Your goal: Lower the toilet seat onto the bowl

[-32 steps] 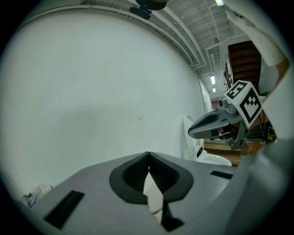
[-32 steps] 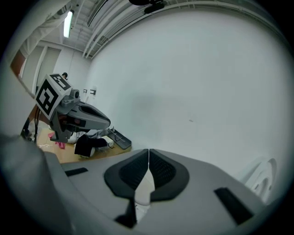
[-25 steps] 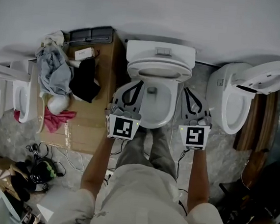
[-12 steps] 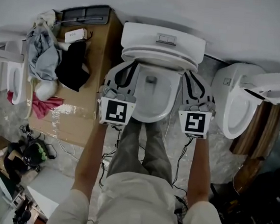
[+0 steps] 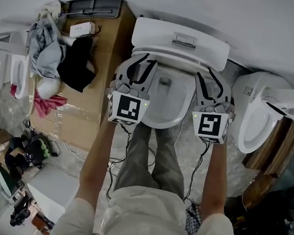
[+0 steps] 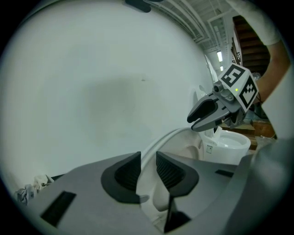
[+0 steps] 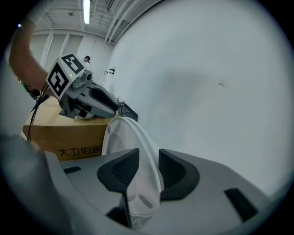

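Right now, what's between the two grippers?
Head view: the toilet seat spans left gripper to right gripper, above the bowl. Both grippers' jaws have just been opening, its rim between them.

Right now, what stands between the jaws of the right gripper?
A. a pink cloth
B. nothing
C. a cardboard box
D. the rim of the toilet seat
D: in the right gripper view the white rim of the toilet seat runs between the jaws of the right gripper, which have just been opening and now stand apart around it.
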`<state>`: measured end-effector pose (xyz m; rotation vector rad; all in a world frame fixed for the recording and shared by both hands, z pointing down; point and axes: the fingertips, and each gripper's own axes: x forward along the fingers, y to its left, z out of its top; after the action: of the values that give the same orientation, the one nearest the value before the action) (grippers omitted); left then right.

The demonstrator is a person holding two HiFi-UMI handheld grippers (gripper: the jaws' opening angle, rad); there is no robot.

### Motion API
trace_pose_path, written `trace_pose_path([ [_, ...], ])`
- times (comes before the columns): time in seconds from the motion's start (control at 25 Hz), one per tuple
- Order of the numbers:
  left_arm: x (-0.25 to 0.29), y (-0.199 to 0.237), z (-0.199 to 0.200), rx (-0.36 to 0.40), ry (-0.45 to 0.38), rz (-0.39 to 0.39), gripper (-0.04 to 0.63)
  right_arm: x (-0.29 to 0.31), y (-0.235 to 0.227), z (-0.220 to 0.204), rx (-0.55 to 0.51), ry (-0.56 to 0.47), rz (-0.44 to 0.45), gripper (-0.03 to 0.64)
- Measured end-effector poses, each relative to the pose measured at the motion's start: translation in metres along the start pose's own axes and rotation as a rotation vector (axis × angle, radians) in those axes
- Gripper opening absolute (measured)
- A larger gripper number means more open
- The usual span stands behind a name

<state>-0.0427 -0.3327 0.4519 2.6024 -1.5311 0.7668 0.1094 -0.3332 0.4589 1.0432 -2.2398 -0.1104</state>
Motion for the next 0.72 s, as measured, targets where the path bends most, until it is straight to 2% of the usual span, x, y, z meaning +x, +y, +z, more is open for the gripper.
trace_pose_path([
  [0.28,0.015,-0.009,-0.012,0.026,0.049,-0.014,0.153,0.010,-0.001,-0.012,-0.016,-0.004,0.037,0.156],
  [0.72,0.018,-0.005,-0.014,0.009,0.068,0.051,0.169,0.017,-0.001,-0.029,-0.003,0.004,0.032,0.137],
])
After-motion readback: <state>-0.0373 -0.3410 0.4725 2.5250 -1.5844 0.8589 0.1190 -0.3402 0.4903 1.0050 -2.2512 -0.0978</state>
